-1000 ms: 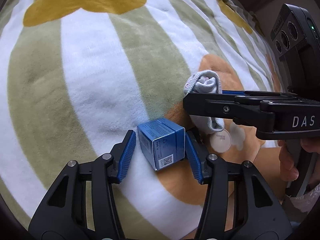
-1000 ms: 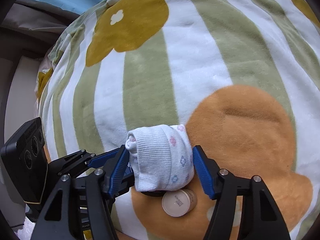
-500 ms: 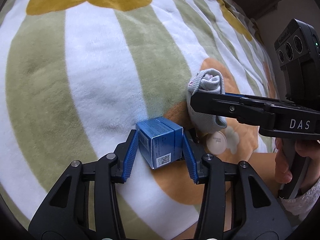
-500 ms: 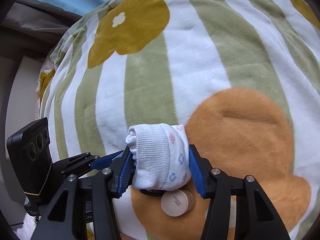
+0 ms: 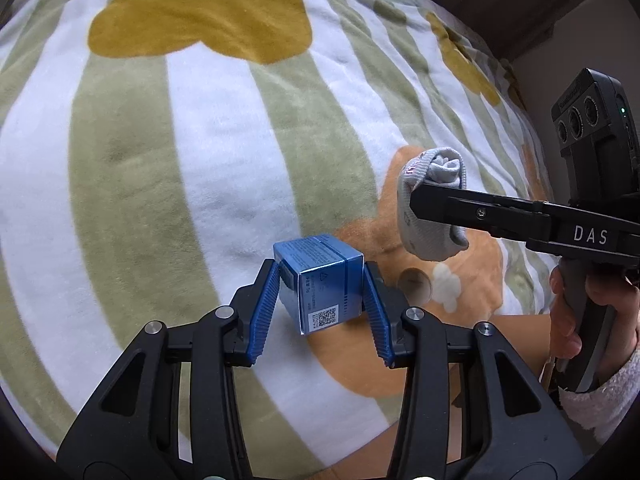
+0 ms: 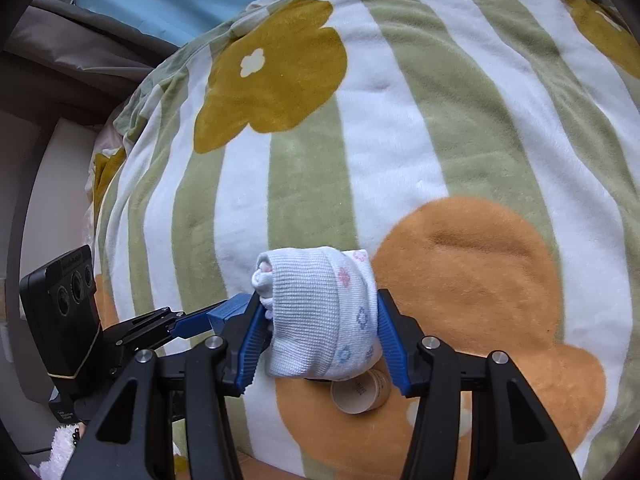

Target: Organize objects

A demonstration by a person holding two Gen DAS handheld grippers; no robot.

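Blue box only in left view

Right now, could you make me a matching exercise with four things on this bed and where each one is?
Things:
1. blue box
2. rolled sock
3. small round jar
4. blanket

Places:
A. lying on the orange patch, under the sock
B. clamped in the right hand-held gripper
C. spread under everything
D. clamped in the left hand-held gripper

Pairs: 1-D, 2-B, 3-A, 4-C
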